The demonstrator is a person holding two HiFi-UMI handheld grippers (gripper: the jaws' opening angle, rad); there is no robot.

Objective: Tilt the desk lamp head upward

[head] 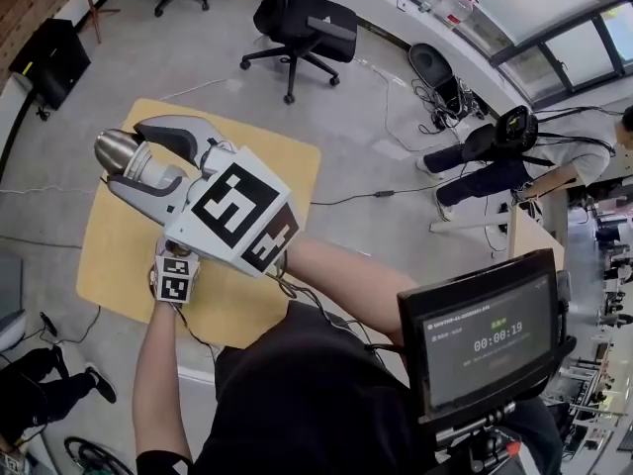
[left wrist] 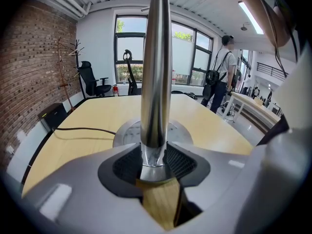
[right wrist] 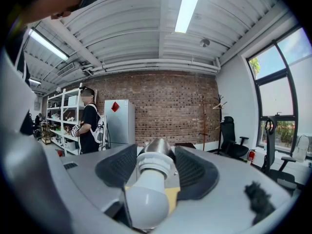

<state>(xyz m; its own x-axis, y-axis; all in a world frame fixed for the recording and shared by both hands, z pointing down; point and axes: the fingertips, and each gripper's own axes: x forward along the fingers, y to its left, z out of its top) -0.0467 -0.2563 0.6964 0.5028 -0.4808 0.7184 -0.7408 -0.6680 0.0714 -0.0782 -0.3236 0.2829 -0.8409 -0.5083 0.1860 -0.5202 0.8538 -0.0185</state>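
The polished steel lamp pole [left wrist: 156, 72] is being gripped just above its round metal base [left wrist: 126, 130] by the left gripper [left wrist: 155, 164], jaws narrowed onto it. The silvery cone-shaped lamp head [head: 117, 149] with its white bulb [right wrist: 146, 206] is being held by the right gripper [right wrist: 156, 169], jaws set wider. With both holds made, the upward tilt is judged yet to be completed. The lamp is being borne by a pale wooden table [head: 272, 161] on grey flooring [head: 178, 57], amid black office chairs [head: 297, 18], a brick wall [left wrist: 34, 72] and tall windows [left wrist: 131, 48]

Silver lamp pole [left wrist: 156, 72], silver lamp head [right wrist: 156, 146], white bulb [right wrist: 146, 201], pale wood table [left wrist: 87, 116]. Grey right tool [head: 126, 156] bears black-and-white square markers [head: 237, 216].
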